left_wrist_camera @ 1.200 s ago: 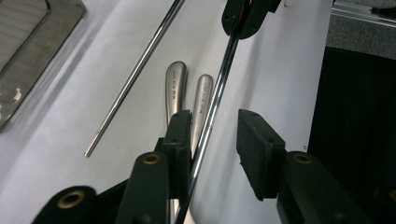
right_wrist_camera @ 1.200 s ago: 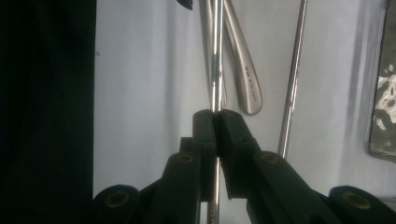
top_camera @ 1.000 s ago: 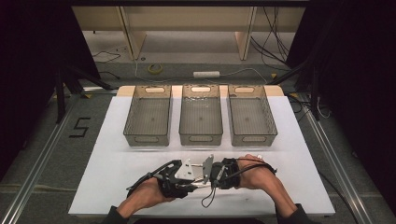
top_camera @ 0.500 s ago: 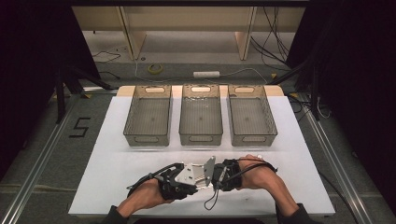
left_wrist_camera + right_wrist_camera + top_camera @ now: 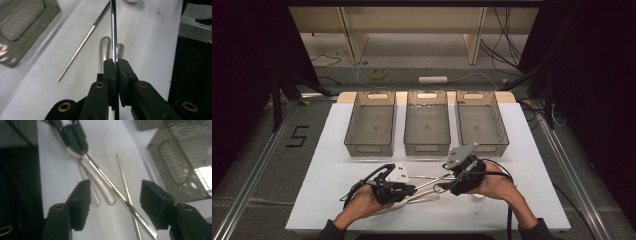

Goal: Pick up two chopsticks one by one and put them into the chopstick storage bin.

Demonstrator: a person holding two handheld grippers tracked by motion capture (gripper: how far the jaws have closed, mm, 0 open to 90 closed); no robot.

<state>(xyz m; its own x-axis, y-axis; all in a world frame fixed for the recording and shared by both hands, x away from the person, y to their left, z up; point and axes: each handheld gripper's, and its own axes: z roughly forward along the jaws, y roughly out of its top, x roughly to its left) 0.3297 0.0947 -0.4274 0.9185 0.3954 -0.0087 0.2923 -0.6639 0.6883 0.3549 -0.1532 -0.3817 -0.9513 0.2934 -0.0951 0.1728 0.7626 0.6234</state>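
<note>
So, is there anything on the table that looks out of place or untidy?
Only slightly. The metal utensils lie loose and crossed on the white table, not in the three bins. The left gripper is shut on one metal rod; the right gripper is open above them. Nothing looks damaged.

bins: three mesh bins (image 5: 427, 127) in a row | surface: white table (image 5: 327, 165)
</note>
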